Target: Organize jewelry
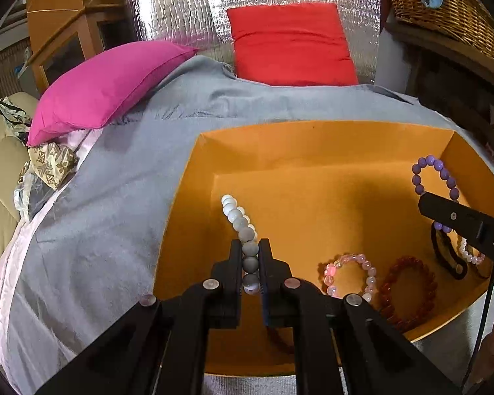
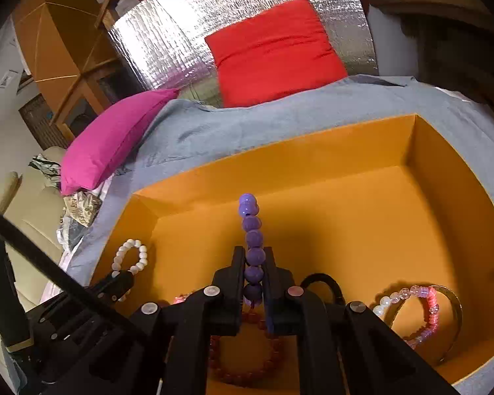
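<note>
Left wrist view: a grey-white bead bracelet point(image 1: 243, 230) is clamped by the left gripper point(image 1: 250, 256) near the orange box's point(image 1: 280, 138) left wall; a purple bead bracelet point(image 2: 254, 247) is clamped by the right gripper point(image 2: 254, 263).

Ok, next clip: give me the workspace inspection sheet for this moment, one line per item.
Surface: grey blanket over a bed, orange box resting on it.
Job's things: grey-white bead bracelet and purple bead bracelet held over the box; pink bead bracelet, dark red bead bracelet, black band and a gold bangle lie inside.
Clutter: patterned pouch at the blanket's edge.
Grippers: left gripper shut on the grey-white bracelet; right gripper shut on the purple one.
Cables: thin black cable by the right gripper.
Surroundings: magenta pillow, red pillow, silver foil backing, wicker basket.
</note>
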A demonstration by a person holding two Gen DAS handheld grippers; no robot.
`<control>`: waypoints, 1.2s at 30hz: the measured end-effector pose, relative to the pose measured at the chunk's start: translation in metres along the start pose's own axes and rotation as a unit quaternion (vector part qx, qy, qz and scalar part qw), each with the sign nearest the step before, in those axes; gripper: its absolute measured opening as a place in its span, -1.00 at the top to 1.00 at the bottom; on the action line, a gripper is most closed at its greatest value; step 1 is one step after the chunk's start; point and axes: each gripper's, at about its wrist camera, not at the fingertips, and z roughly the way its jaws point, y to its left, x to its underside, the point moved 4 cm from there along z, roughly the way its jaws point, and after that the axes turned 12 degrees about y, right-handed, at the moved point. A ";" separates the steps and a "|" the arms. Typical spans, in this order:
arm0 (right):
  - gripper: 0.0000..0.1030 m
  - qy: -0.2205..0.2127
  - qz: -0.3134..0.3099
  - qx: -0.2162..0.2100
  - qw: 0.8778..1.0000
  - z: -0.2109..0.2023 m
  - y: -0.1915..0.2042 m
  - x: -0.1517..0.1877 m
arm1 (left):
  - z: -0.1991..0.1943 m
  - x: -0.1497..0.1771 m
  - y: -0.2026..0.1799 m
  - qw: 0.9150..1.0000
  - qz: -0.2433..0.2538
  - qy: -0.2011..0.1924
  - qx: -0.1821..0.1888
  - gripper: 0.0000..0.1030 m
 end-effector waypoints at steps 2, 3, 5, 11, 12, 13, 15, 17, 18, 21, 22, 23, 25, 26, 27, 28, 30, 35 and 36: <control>0.80 0.003 0.004 0.004 1.000 0.002 -0.002 0.000 | 0.003 0.000 0.000 1.000 -0.001 0.006 -0.002 0.81; 0.79 0.005 0.006 0.006 1.000 0.003 -0.002 0.000 | 0.005 0.001 0.001 1.000 -0.003 0.010 -0.003 0.81; 0.76 0.009 0.012 0.008 1.000 0.005 -0.005 -0.001 | 0.008 0.002 0.001 1.000 -0.002 0.015 -0.007 0.81; 0.73 0.012 0.021 0.017 1.000 0.008 -0.009 0.000 | 0.009 0.002 0.000 1.000 0.002 0.022 -0.019 0.56; 0.63 0.014 0.022 0.017 1.000 0.008 -0.010 0.000 | 0.007 0.002 0.000 1.000 0.001 0.020 -0.022 0.34; 0.54 0.013 0.022 0.017 1.000 0.007 -0.010 0.000 | 0.004 0.002 0.000 1.000 0.000 0.017 -0.026 0.22; 0.37 0.006 0.025 0.021 0.999 0.001 -0.011 -0.001 | -0.002 0.002 0.001 0.999 0.000 0.007 -0.036 -0.01; 0.19 -0.005 0.027 0.019 0.999 -0.006 -0.012 -0.003 | -0.010 0.001 0.002 0.999 -0.001 -0.002 -0.037 -0.02; 0.13 -0.013 0.027 0.019 0.999 -0.011 -0.012 -0.003 | -0.017 0.001 0.003 0.999 -0.004 -0.008 -0.036 -0.05; 0.12 -0.028 0.016 0.022 0.999 -0.028 -0.008 -0.002 | -0.037 0.001 0.007 0.999 -0.014 -0.028 -0.037 -0.26; 0.11 -0.030 0.012 0.022 0.999 -0.033 -0.006 -0.001 | -0.044 0.001 0.008 0.998 -0.016 -0.036 -0.040 -0.29; 0.11 -0.030 0.006 0.024 0.999 -0.039 -0.003 0.001 | -0.053 0.002 0.008 0.998 -0.017 -0.045 -0.046 -0.31; -0.03 -0.027 -0.005 0.029 0.999 -0.052 0.002 0.006 | -0.067 0.003 0.009 0.997 -0.015 -0.061 -0.052 -0.32; -0.07 -0.029 -0.007 0.030 0.999 -0.059 0.003 0.009 | -0.075 0.005 0.009 0.996 -0.013 -0.068 -0.054 -0.34; -0.12 -0.032 -0.009 0.030 0.999 -0.066 0.005 0.012 | -0.081 0.007 0.009 0.996 -0.012 -0.071 -0.056 -0.42; -0.14 -0.034 -0.011 0.031 0.999 -0.073 0.006 0.014 | -0.087 0.009 0.008 0.996 -0.012 -0.075 -0.056 -0.48; -0.14 -0.040 -0.018 0.044 0.998 -0.091 0.009 0.021 | -0.101 0.014 0.007 0.995 -0.010 -0.088 -0.055 -0.54; -0.15 -0.035 -0.012 0.081 0.996 -0.125 0.011 0.034 | -0.139 0.024 0.006 0.992 -0.015 -0.115 -0.041 -0.56; -0.15 -0.035 -0.010 0.088 0.995 -0.131 0.012 0.035 | -0.146 0.025 0.007 0.992 -0.019 -0.119 -0.032 -0.56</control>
